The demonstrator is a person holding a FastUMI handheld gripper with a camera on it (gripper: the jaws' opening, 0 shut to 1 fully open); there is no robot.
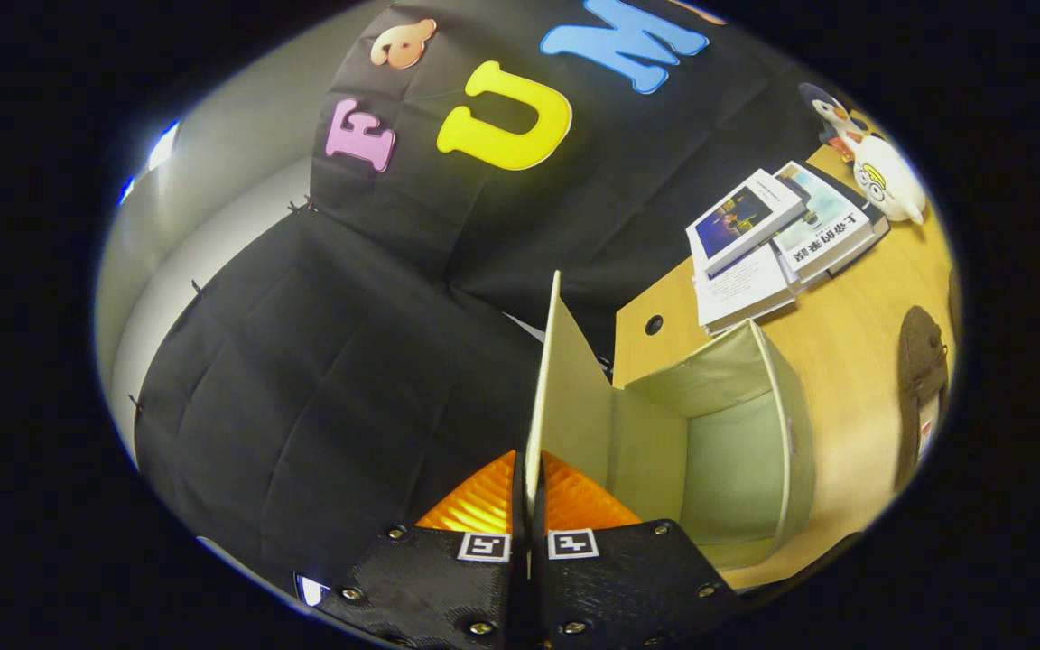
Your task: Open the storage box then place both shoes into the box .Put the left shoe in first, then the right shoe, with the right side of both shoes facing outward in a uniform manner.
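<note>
From the gripper view, we see the gripper (529, 492) with its two fingers pressed close together, pinching the lower edge of the storage box's lid (565, 379) between them. The lid stands on edge, a thin pale panel rising straight ahead of the fingers and swung away from the box opening.

We take the storage box (795, 433) as our landmark. It sits on a wooden table (854, 316), its pale fabric walls open toward us and its interior bare as far as we can see. The lid joins the box along the side nearest the black cloth wall (321, 379). Beyond the box, farther along the table, a stack of books (773, 244) lies flat, and past the books a white penguin toy (881, 171) rests on the tabletop. On the side of the box away from the lid, well apart from it, a dark brown shoe (922, 379) lies on the table; we cannot tell whether it is the left or the right one. A small round hole (654, 324) in the tabletop shows just behind the box, between it and the books.
</note>
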